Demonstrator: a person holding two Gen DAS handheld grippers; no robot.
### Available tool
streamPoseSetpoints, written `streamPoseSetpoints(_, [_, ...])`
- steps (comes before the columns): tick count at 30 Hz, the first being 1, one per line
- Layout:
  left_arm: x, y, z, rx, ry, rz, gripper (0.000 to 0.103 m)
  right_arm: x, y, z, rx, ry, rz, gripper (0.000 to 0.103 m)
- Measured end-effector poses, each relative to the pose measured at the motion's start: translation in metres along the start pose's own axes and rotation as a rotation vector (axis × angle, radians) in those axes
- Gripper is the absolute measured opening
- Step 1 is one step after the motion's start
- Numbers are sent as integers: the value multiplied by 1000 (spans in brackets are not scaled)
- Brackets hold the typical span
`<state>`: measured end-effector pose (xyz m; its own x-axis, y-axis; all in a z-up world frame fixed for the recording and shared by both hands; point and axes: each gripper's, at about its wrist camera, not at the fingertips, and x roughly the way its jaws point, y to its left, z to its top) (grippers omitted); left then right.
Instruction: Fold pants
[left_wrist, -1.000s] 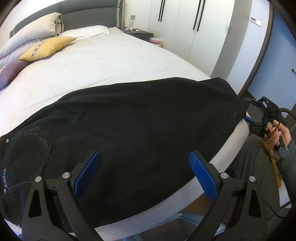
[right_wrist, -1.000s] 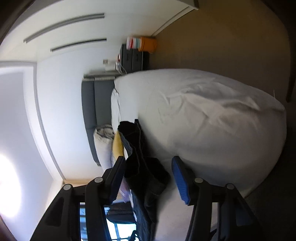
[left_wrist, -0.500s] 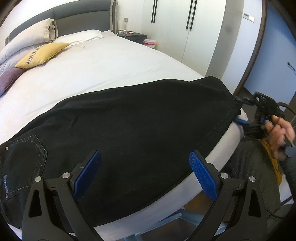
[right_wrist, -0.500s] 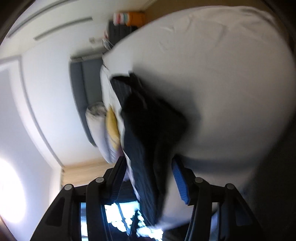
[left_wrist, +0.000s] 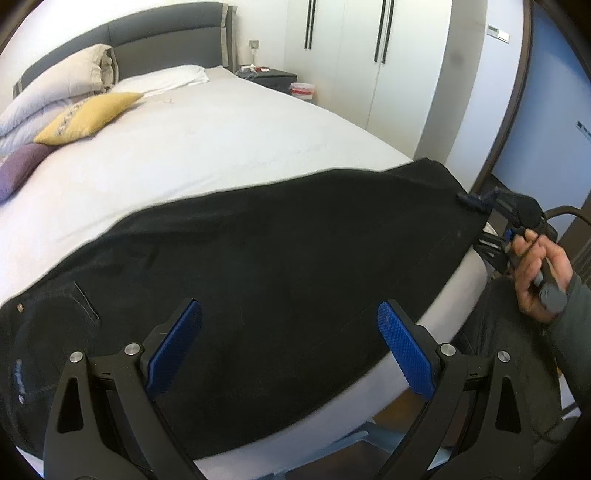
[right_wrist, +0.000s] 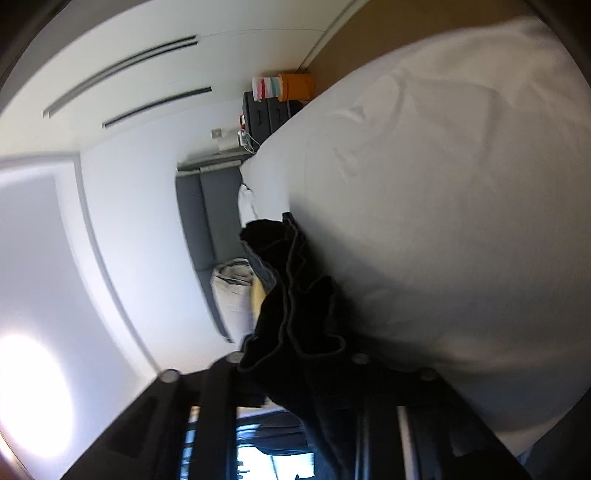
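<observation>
Black pants (left_wrist: 277, 251) lie flat across the near end of the white bed (left_wrist: 221, 140), the back pocket at the left and the leg ends at the right. My left gripper (left_wrist: 290, 343) hovers open over the middle of the pants with nothing between its blue pads (left_wrist: 177, 339). A hand (left_wrist: 543, 273) holds my right gripper (left_wrist: 476, 206) at the leg ends by the bed's corner. In the right wrist view the bunched hem (right_wrist: 291, 295) sits between that gripper's (right_wrist: 295, 358) jaws, which are closing on it; the fabric hides the pads.
A yellow cushion (left_wrist: 88, 118), a purple cushion (left_wrist: 18, 170) and pillows (left_wrist: 62, 85) lie by the grey headboard. A dark nightstand (left_wrist: 275, 77) and a small bin (left_wrist: 303, 90) stand beside the bed, with white wardrobes (left_wrist: 369, 55) behind. The person's leg is at the bed's right corner.
The right gripper's jaws, wide apart around the hem before, have drawn in on the fabric. The left gripper has stayed open over the pants.
</observation>
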<state>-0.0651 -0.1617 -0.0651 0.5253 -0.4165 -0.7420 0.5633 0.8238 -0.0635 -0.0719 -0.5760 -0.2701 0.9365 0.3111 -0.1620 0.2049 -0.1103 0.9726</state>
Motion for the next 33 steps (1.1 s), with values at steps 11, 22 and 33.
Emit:
streamPoseSetpoints(11, [7,9,17,-37,35,56,98,0,47,-20,-257,-100,-194,11])
streamPoseSetpoints(22, [12,50,26,-150,58,54,98,118,129,-225,-1429,237,-571,9])
streamPoseSetpoints(33, [51,46,48,-248,164,-114,98,122,110,-250,-1558,262,-599,9])
